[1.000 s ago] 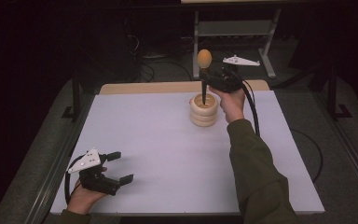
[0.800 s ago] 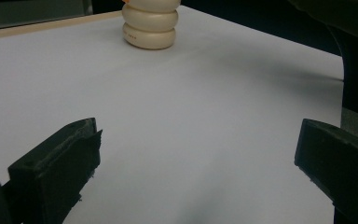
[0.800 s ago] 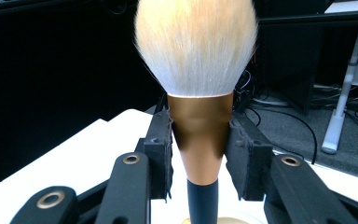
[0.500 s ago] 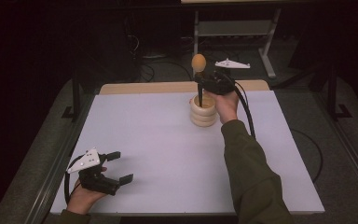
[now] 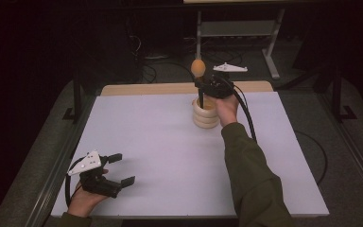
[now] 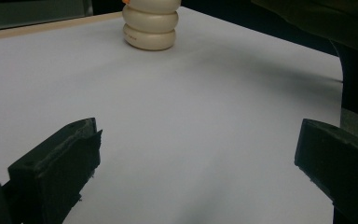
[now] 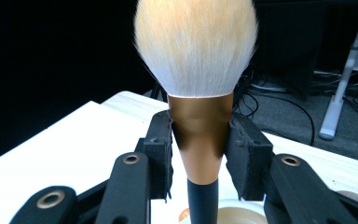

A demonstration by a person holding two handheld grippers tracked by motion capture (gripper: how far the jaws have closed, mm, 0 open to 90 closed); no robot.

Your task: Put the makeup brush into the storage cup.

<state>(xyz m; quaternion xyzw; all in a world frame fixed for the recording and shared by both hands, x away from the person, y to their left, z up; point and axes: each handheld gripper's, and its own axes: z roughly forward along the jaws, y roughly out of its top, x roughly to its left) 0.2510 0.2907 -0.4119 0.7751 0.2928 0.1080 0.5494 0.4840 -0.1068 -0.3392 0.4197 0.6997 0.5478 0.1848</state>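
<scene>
While the right claw (image 7: pixel 199 144) pinches the copper-coloured ferrule of a makeup brush (image 7: pixel 196 60) between its two black pads, the brush stands upright with its pale, fluffy bristle head above the jaws and its black handle running down below them. In the high view this right claw (image 5: pixel 203 85) sits at the far middle of the tabletop (image 5: pixel 160 142), held by the person's right hand (image 5: pixel 227 108), and the brush's handle reaches down into the opening of a cream ribbed holder (image 5: pixel 206 113) shaped like stacked rings. The holder's rim and inner hollow show just beneath the handle in the right gripper view. A green sleeve (image 5: pixel 250 175) runs from that hand back to the near edge, and a black cable (image 5: pixel 246 113) loops down from the claw beside it. Well apart, at the near left corner of the white tabletop, the left claw (image 5: pixel 123 169) rests in the person's left hand (image 5: pixel 82 201) with its jaws spread wide and nothing between them. From the left gripper view the ribbed holder stands far off across bare white surface.
</scene>
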